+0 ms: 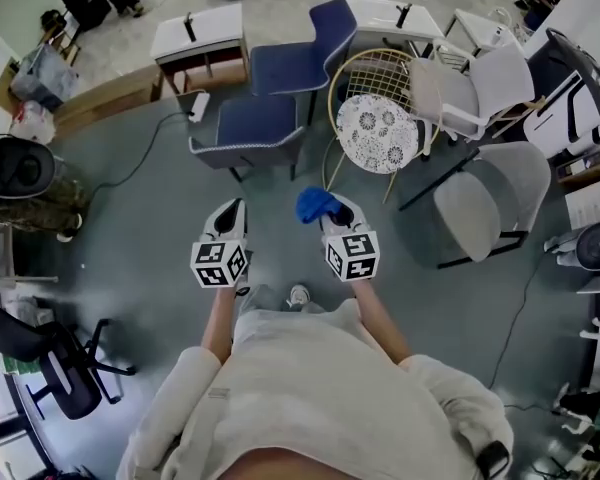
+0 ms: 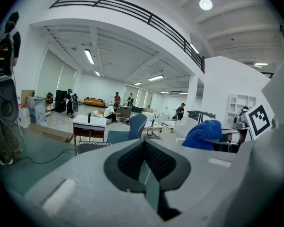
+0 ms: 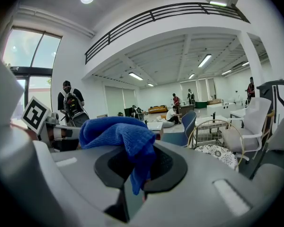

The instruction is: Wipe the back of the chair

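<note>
My right gripper (image 1: 332, 210) is shut on a bunched blue cloth (image 1: 315, 204); in the right gripper view the cloth (image 3: 120, 134) hangs out of the closed jaws of that gripper (image 3: 143, 169). My left gripper (image 1: 232, 210) is level with it and to its left, shut with nothing between its pads (image 2: 144, 150). Both point at a group of chairs just ahead. A gold wire-back chair (image 1: 380, 76) with a patterned round cushion (image 1: 377, 133) stands ahead and right; it shows in the right gripper view too (image 3: 217, 131). A blue chair (image 1: 252, 126) stands ahead and left.
A second blue chair (image 1: 325, 33) and white desks (image 1: 195, 36) stand behind. Grey and white chairs (image 1: 480, 208) crowd the right. A black cable (image 1: 130, 163) runs over the grey floor at left. A black office chair (image 1: 65, 368) is at the lower left. People stand far off.
</note>
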`<state>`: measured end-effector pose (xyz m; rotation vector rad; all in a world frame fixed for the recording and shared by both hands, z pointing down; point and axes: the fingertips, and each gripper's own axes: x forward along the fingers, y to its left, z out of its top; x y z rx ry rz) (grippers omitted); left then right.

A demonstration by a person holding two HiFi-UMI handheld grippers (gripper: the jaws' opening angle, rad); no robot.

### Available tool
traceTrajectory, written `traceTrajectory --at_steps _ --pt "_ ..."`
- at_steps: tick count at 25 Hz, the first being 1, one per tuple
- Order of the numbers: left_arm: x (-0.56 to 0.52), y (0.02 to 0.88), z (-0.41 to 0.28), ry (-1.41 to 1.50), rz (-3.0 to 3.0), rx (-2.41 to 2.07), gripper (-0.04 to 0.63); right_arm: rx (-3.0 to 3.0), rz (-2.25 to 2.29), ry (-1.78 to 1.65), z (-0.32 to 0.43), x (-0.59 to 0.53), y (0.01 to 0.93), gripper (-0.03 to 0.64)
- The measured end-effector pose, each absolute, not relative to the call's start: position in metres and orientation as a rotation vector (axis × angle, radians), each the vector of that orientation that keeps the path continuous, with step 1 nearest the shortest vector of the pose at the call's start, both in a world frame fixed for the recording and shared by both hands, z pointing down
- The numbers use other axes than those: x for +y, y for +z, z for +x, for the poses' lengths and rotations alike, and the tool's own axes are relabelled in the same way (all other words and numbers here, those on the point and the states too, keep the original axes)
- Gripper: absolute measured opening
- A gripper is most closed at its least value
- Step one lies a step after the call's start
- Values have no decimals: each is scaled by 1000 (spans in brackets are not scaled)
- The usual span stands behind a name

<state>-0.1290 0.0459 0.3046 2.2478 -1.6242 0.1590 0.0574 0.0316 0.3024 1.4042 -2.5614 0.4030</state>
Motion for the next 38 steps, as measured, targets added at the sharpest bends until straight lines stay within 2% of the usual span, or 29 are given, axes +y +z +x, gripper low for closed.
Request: traceTrajectory --at_steps 29,38 --pt "-78 368 -201 261 2284 -1406 0 -2340 1549 517 -10 -83 357 48" --pt "-92 395 -183 264 2303 -1349 0 -2310 1615 538 -3 -88 372 48"
